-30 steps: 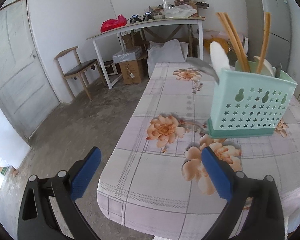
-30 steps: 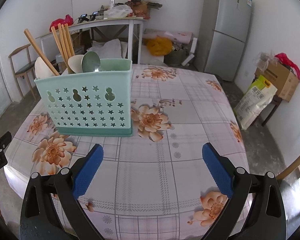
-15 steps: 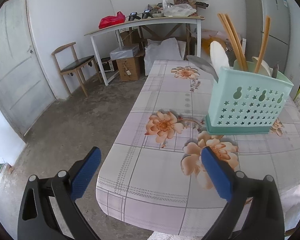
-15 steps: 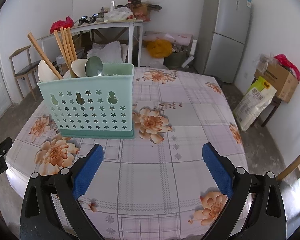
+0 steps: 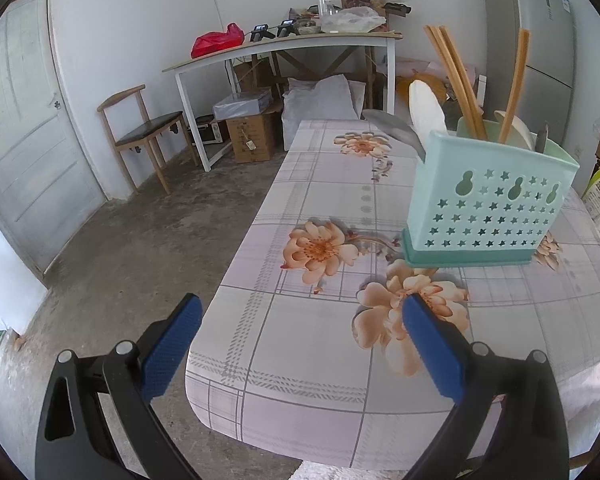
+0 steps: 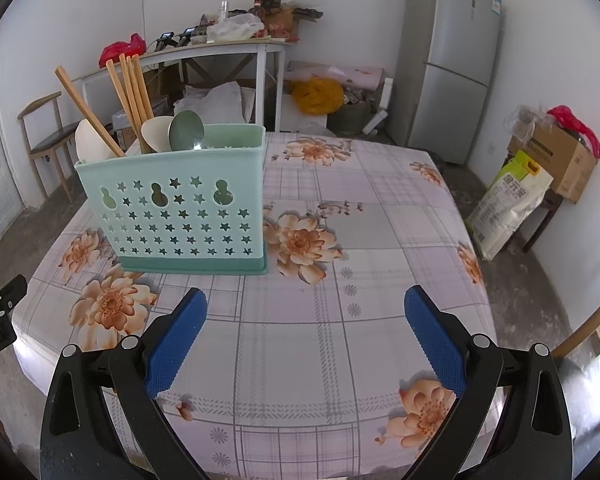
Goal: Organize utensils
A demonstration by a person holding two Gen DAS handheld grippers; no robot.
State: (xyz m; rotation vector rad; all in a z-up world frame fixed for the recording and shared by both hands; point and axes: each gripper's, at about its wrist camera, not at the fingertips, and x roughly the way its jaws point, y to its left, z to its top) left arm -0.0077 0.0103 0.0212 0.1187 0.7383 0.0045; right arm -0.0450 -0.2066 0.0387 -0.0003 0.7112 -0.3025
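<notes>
A mint green utensil holder (image 5: 488,204) with star holes stands upright on the floral tablecloth (image 5: 320,328); it also shows in the right wrist view (image 6: 180,216). It holds wooden chopsticks (image 6: 130,84), white spoons (image 6: 156,132) and a dark green spoon (image 6: 186,130). My left gripper (image 5: 298,334) is open and empty, near the table's left corner, short of the holder. My right gripper (image 6: 304,324) is open and empty, above the tablecloth (image 6: 340,340), in front of and right of the holder.
A wooden chair (image 5: 140,136), a white work table (image 5: 284,52) with clutter and boxes below stand behind. A grey fridge (image 6: 452,64) is at the back right. A sack (image 6: 508,204) and a cardboard box (image 6: 560,156) sit right of the table.
Both grippers have drawn back from the holder, so it looks smaller and farther away. Both stay open and empty. The holder has not moved.
</notes>
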